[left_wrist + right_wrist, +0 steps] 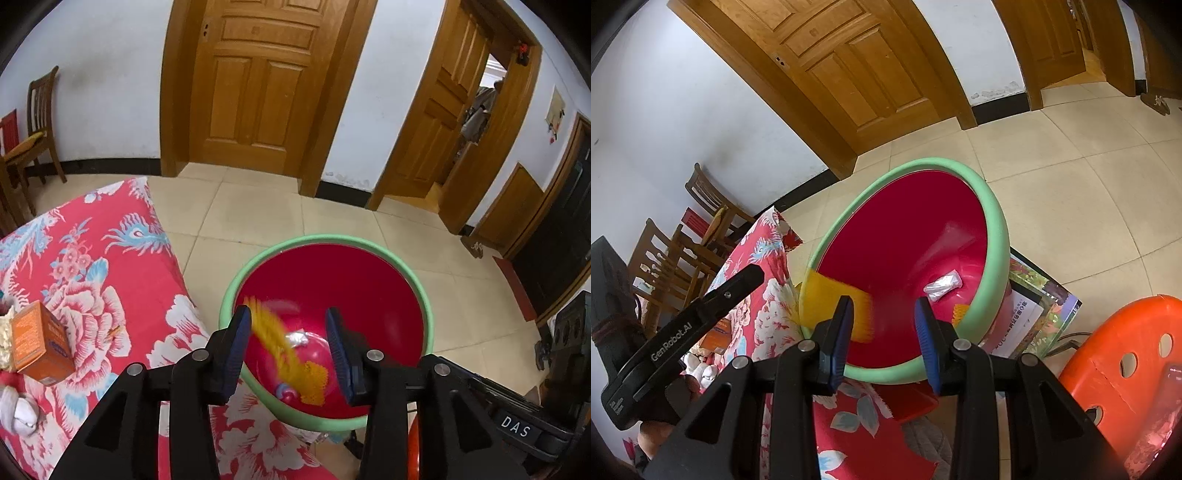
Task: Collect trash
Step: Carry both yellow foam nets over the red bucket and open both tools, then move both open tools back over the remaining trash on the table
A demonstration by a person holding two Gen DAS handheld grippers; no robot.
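Observation:
A red basin with a green rim (332, 240) (997, 229) sits tilted beside the floral cloth. My left gripper (288, 314) hangs over it, open. A yellow wrapper (273, 343) (831, 299) shows as a blur between the jaws, streaking down into the basin; no pad presses on it. In the basin lie a silver wrapper (299, 338) (943, 284), an orange piece (314, 384) (960, 314) and a small colourful item (286, 391). My right gripper (883, 301) stands open at the basin's near rim, nothing between its pads. A hand holds the left gripper's handle (676, 339).
An orange carton (40, 343) and a white bundle (18, 410) lie on the red floral cloth (110, 277). A printed box (1034, 314) sits under the basin, with an orange stool (1126, 350) at its right. Wooden chairs (37, 122) stand by the wall, beyond the tiled floor.

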